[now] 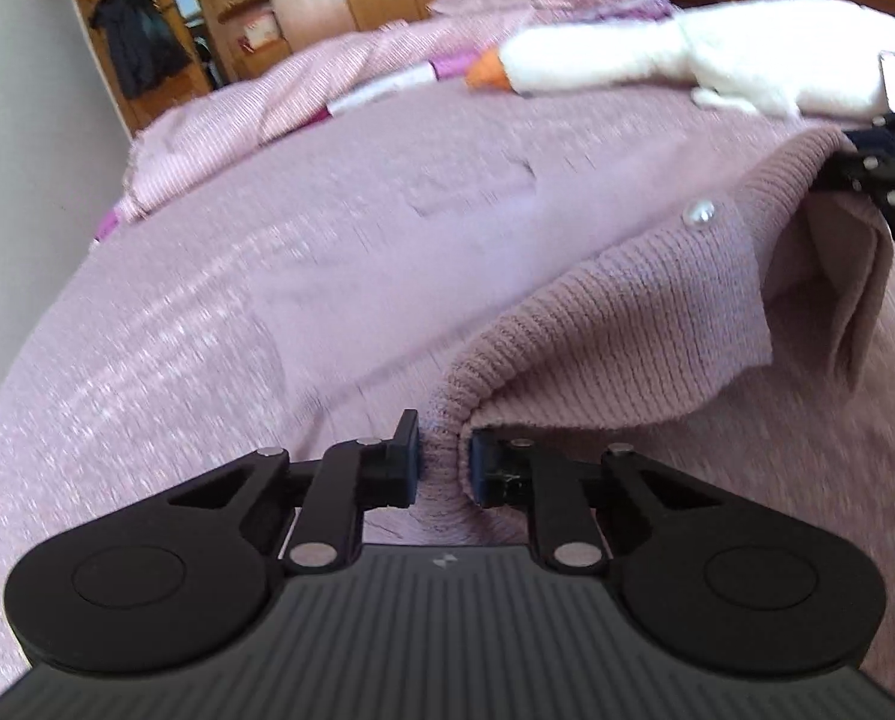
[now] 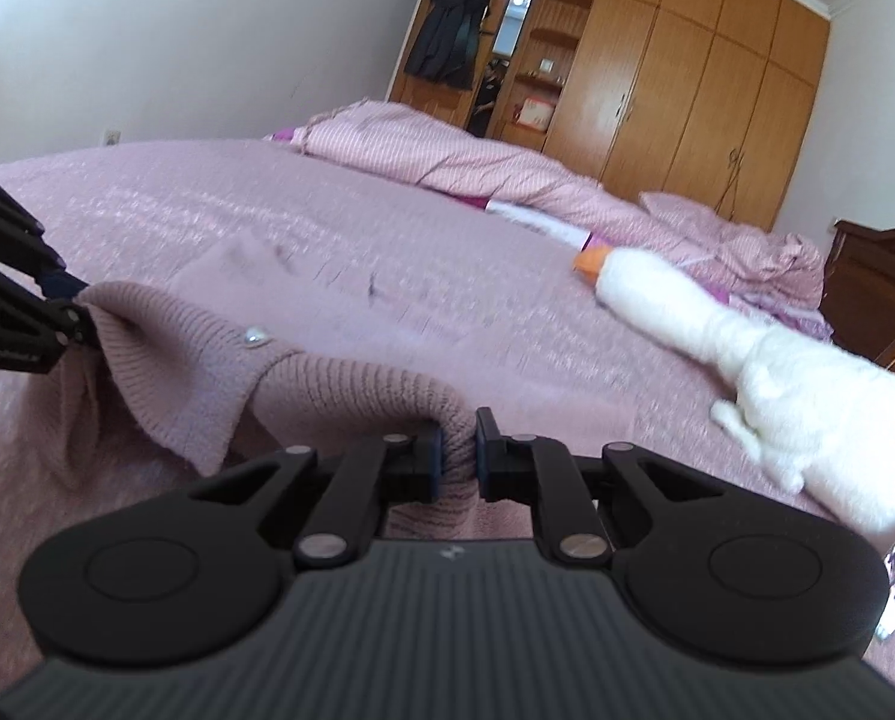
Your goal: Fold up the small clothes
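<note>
left hand-held gripper (image 1: pixel 444 459): black, two fingers pinching a bunched ribbed edge of the dusty pink knitted cardigan (image 1: pixel 615 324); knit fills the gap between the pads.
right hand-held gripper (image 2: pixel 458 450): black, fingers clamped on another ribbed edge of the same cardigan, fabric squeezed between the pads.
other views: right hand-held gripper shows at the far right edge of the left wrist view, on the cardigan's far corner; left one shows at the left edge of the right wrist view, likewise on a corner.
cardigan position: held up between the two grippers, top edge stretched from one to the other, rest sagging onto the bed; a flap folds under near the right-hand end in the left wrist view.
button: a round pearly white button (image 1: pixel 699 214) sits on the knit near the held edge.
bed: pink textured bedspread (image 1: pixel 267 276) covers it, under and around the cardigan.
soft toy: white plush goose with orange beak (image 2: pixel 717 330), lying on the bedspread, well apart from the cardigan, beak pointing toward the crumpled duvet.
duvet: pink striped crumpled duvet (image 2: pixel 447 144) heaped along the far side of the bed.
background: wooden wardrobe doors (image 2: pixel 687 72), a dark coat hanging (image 2: pixel 447 36) beside shelves, white wall.
blur: bedspread surface smeared in both views, fine detail not readable.
</note>
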`<state>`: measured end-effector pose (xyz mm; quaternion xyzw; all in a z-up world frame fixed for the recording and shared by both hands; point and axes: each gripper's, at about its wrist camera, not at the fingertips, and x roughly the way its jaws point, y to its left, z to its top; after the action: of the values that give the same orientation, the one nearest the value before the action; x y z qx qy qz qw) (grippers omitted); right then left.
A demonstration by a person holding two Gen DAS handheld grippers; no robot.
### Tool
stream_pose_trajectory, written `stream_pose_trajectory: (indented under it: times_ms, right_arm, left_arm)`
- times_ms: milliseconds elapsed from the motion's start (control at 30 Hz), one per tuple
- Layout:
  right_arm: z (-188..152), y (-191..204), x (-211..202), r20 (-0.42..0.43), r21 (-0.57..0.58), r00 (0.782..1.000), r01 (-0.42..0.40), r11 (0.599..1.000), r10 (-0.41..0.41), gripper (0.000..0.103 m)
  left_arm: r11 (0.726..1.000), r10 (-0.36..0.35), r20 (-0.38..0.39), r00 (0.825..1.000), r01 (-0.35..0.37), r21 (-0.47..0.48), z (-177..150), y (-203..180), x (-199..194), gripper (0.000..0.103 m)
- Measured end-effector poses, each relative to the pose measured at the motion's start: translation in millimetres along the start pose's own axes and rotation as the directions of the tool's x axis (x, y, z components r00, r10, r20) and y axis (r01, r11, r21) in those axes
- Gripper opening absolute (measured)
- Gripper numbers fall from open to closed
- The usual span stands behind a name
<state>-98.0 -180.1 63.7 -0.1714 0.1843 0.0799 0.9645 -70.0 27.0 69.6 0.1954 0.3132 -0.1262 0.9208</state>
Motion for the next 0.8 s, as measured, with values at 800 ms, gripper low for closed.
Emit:
stream_pose_trajectory:
  times_ms: [800]
  right_arm:
    - [47.9, -40.7, 165.1, -0.021, 0.004, 0.994, 0.104, 0.995, -0.104, 0.013]
  left_arm:
    - [0.997, 0.064, 0.013, 0.998, -0.063, -0.042, 140.8, 52.5, 171.4, 0.018]
